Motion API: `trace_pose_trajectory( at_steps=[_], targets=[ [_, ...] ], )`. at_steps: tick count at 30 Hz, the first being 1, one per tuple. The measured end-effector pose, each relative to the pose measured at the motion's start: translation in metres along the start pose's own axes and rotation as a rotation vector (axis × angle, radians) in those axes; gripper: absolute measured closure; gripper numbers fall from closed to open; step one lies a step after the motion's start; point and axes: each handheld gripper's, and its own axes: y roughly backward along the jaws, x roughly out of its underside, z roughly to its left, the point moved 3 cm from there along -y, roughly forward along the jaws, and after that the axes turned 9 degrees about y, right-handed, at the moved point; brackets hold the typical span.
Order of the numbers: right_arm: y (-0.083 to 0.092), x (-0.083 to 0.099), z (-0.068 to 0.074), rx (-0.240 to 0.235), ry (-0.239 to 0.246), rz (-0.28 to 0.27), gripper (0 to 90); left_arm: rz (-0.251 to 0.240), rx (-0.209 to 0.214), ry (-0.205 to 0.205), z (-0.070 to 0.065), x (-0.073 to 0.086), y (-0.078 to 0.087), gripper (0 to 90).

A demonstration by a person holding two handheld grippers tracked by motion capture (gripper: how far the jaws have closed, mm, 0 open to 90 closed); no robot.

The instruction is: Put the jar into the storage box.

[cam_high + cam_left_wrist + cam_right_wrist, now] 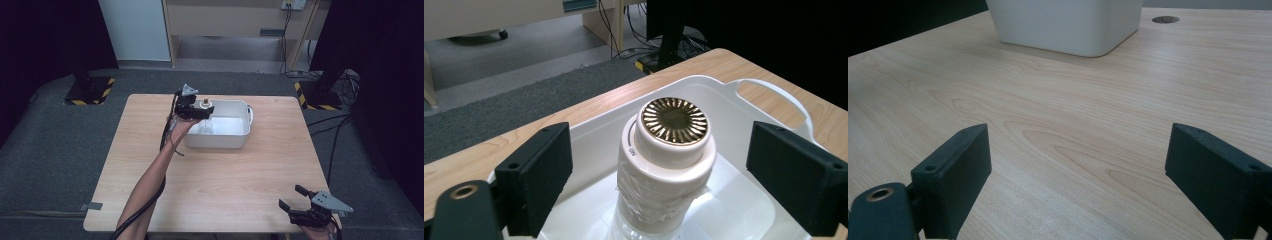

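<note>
A white bottle point(666, 170) with a white cap and a ribbed gold top stands upright in a white tub point(769, 90). Clear wrap covers its neck. My left gripper point(664, 172) is open, one black jaw on each side of the bottle, neither touching it. In the high view that left gripper point(204, 113) hovers over the left end of the tub point(215, 141), by the bottle point(205, 104). My right gripper point(291, 196) rests low at the table's front right corner, open with nothing between its jaws. Ahead of my right gripper point(1075, 170) lies bare wood, with the tub point(1068, 25) farther off.
The wooden table point(225, 185) stands on grey carpet. Black stand bases with yellow-black stripes point(90, 92) point(320, 95) sit beyond its far corners, with cables at the right. A pale cabinet point(235, 20) stands at the back. A small round grommet point(1165, 19) marks the tabletop.
</note>
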Motion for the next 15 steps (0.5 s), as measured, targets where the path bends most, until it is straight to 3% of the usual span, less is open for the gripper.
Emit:
trace_pose_trajectory(
  at_steps=[4,7,15],
  targets=[
    [0.0,0.0,0.0,-0.001,-0.001,0.001,11.3,-0.009,0.026,0.008,0.001,-0.004,0.012,7.8],
    [-0.001,0.0,0.0,0.0,-0.001,-0.001,11.3,-0.012,0.032,-0.021,0.0,-0.006,0.023,7.8],
    [-0.001,0.0,0.001,-0.002,0.002,0.002,11.2,-0.035,0.045,-0.04,-0.002,-0.008,0.046,6.9]
  ],
)
